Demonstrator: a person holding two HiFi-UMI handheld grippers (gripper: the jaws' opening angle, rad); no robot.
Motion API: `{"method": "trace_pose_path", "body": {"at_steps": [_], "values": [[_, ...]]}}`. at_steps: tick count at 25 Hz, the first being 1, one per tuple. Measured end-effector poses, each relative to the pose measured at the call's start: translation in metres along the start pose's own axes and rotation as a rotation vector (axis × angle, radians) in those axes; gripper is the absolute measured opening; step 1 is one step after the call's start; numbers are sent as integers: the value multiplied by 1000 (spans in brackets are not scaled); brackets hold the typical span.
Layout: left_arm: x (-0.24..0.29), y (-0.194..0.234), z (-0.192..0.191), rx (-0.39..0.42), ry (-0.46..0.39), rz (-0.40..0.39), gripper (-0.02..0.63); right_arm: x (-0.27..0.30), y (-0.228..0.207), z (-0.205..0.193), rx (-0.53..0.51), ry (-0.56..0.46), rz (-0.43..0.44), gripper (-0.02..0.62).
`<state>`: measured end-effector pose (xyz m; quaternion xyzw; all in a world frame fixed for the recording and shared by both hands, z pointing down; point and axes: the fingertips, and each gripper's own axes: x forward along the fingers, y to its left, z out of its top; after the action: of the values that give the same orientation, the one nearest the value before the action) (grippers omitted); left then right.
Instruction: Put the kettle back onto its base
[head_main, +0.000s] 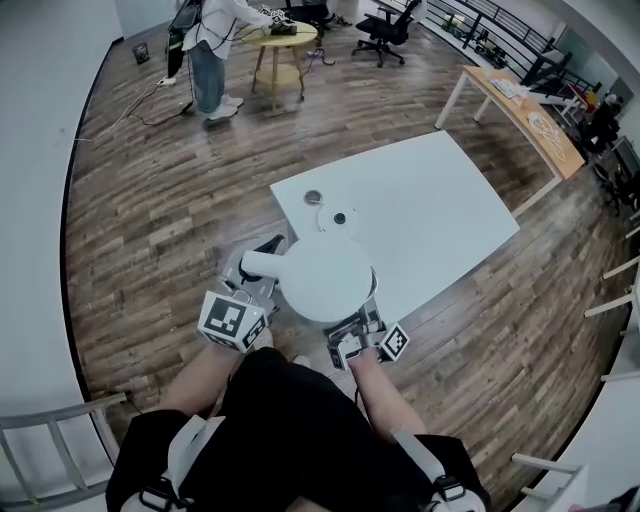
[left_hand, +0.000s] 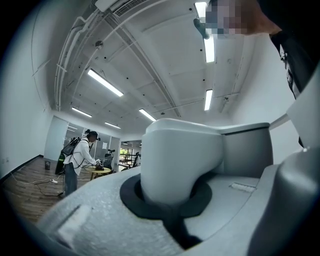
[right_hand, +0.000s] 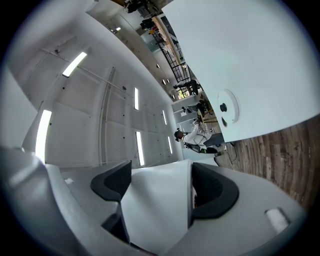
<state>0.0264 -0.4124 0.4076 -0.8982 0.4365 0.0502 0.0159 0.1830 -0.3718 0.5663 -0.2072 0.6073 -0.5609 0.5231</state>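
Kettle, held off the table: my left claw pinches its side stub, my right claw its near edge. Base lies just ahead of both claws. Risk, I judge: uneven lowering tilts it, landing off the base's centre.

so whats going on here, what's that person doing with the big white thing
A person carries a white kettle with both tools. The left hand-held gripper is shut on the part that sticks out at the kettle's side, and the right hand-held gripper is shut on its near edge. The kettle is held up by the near edge of the white table. Its round base lies further in on the table with nothing on it, so the kettle is not yet back on it.
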Motion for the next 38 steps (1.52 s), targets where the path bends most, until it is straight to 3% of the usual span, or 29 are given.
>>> {"method": "trace_pose_path", "body": {"at_steps": [7,17,30,34,38], "values": [[27,-4,-13,-15,1,-35,0,-1,-4,28,-44,-48,-23,375],[73,13,-10,-16,-66,-103,0,29,2,58,-153,-57,-25,371],[142,61,-9,-27,-64,-164,-1,95,-13,95,-220,-78,-54,371],[161,74,-19,-21,-45,-180,0,104,-29,107,-250,-85,-128,367],[174,77,-35,-27,-28,-207,-2,102,-42,122,-332,-107,-254,305]]}}
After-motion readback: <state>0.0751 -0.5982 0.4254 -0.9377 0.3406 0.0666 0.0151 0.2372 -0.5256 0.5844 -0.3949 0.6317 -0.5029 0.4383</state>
